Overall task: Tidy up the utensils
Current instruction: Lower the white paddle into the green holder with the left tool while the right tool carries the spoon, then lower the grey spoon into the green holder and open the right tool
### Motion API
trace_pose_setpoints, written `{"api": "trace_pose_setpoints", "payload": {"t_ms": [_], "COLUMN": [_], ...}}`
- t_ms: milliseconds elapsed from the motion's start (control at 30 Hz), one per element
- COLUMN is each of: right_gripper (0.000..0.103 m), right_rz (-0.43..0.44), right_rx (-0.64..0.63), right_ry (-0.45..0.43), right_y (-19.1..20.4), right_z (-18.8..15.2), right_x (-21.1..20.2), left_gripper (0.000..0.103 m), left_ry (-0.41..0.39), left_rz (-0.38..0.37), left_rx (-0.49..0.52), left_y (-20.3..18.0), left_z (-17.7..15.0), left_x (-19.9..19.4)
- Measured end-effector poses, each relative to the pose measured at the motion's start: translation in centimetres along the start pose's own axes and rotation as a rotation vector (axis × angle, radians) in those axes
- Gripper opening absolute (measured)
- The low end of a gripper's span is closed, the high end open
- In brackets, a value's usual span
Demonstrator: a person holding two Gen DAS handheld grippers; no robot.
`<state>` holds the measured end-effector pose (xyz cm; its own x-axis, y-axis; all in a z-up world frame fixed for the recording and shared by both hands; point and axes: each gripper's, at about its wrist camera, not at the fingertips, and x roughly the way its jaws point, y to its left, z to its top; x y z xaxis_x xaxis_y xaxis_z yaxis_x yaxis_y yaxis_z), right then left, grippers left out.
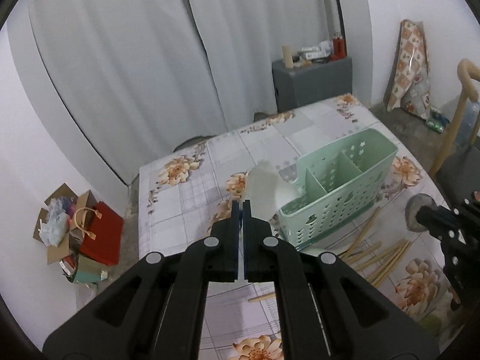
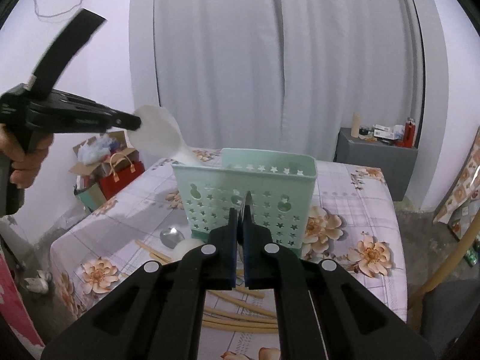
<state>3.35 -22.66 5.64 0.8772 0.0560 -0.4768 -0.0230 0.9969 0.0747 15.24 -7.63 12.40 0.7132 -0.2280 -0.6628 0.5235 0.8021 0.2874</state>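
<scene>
A mint-green perforated caddy [image 1: 339,186] [image 2: 246,189] with divided compartments stands on the flowered tablecloth. My left gripper [image 1: 241,207] [image 2: 135,122] is shut on a white plastic spoon [image 1: 261,181] [image 2: 159,138]. It holds the spoon in the air by the bowl, the handle slanting down to the caddy's end compartment. My right gripper [image 2: 240,213] [image 1: 421,217] is shut on a metal spoon [image 1: 418,207], which shows edge-on [image 2: 248,205] in front of the caddy's side. Several bamboo chopsticks [image 1: 387,258] [image 2: 240,315] lie loose on the table near the caddy.
Another metal spoon [image 2: 171,237] and a white spoon [image 2: 187,247] lie by the caddy's base. A person's hand [image 2: 22,162] holds the left gripper. Bags and a box [image 1: 75,234] sit on the floor, a grey cabinet [image 1: 312,81] stands behind the table, and a chair [image 1: 462,138] is at right.
</scene>
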Motion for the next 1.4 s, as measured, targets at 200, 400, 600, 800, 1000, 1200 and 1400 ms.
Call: {"api": "trace_pose_setpoints", "payload": {"t_ms": [200, 400, 600, 800, 1000, 1200, 1400], "right_gripper": [0.003, 0.003, 0.003, 0.003, 0.003, 0.003, 0.003], "right_rz": [0.009, 0.014, 0.014, 0.041, 0.122, 0.205, 0.264], "right_rx": [0.043, 0.066, 0.079, 0.091, 0.161, 0.186, 0.164], "right_ry": [0.001, 0.005, 0.01, 0.009, -0.012, -0.082, -0.169], "right_y": [-1.2, -1.7, -1.8, -2.1, -4.0, -6.1, -6.5], "right_z": [-0.1, -0.2, -0.1, 0.5, 2.7, 7.3, 12.2], "right_x": [0.0, 0.1, 0.2, -0.3, -1.6, -3.7, -5.3], "left_gripper": [0.019, 0.039, 0.073, 0.083, 0.088, 0.09, 0.091], "left_ry": [-0.016, -0.078, -0.14, -0.083, -0.114, -0.129, -0.141], "left_rz": [-0.136, -0.217, -0.243, -0.222, -0.143, -0.162, -0.172], "left_rx": [-0.139, -0.277, -0.434, -0.464, -0.469, -0.454, -0.458], "left_y": [0.5, 1.4, 2.4, 1.2, -0.2, -1.1, -1.4], "left_z": [1.3, 0.8, -2.6, -7.6, -11.5, -13.2, -14.1], "left_x": [1.3, 1.0, 0.0, 0.5, 0.1, -0.3, -0.5]}}
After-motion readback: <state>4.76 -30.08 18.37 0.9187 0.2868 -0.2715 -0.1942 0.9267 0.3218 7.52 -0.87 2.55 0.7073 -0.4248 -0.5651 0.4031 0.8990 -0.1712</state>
